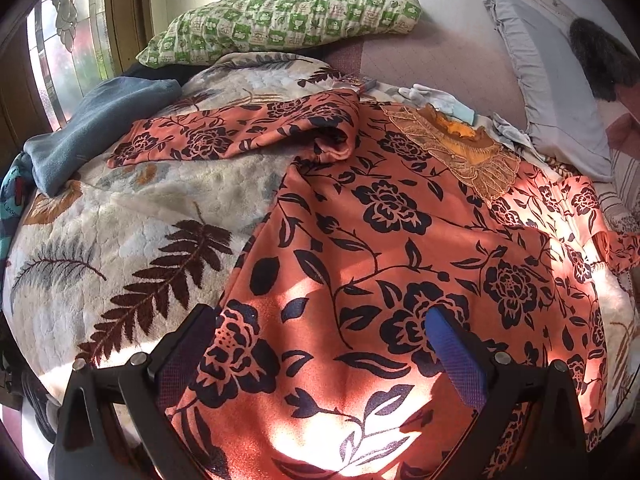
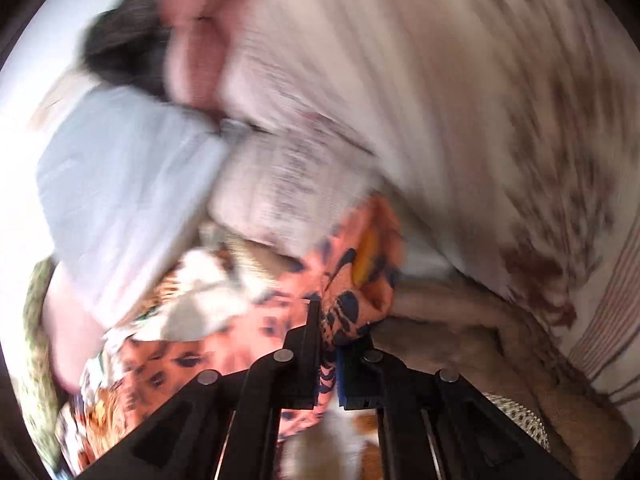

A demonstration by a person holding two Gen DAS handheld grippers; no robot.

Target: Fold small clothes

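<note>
An orange garment with dark floral print lies spread on a leaf-patterned blanket, one sleeve stretched to the left and a lace collar at the far end. My left gripper is open and hovers over the garment's near hem, its fingers apart. In the blurred right wrist view, my right gripper is shut on a bunch of the same orange garment, which rises between the two fingers.
A green patterned pillow lies at the far end. A blue folded cloth sits left. A grey ruffled pillow and a person's dark hair are at the right. Pale gloves lie beyond the collar.
</note>
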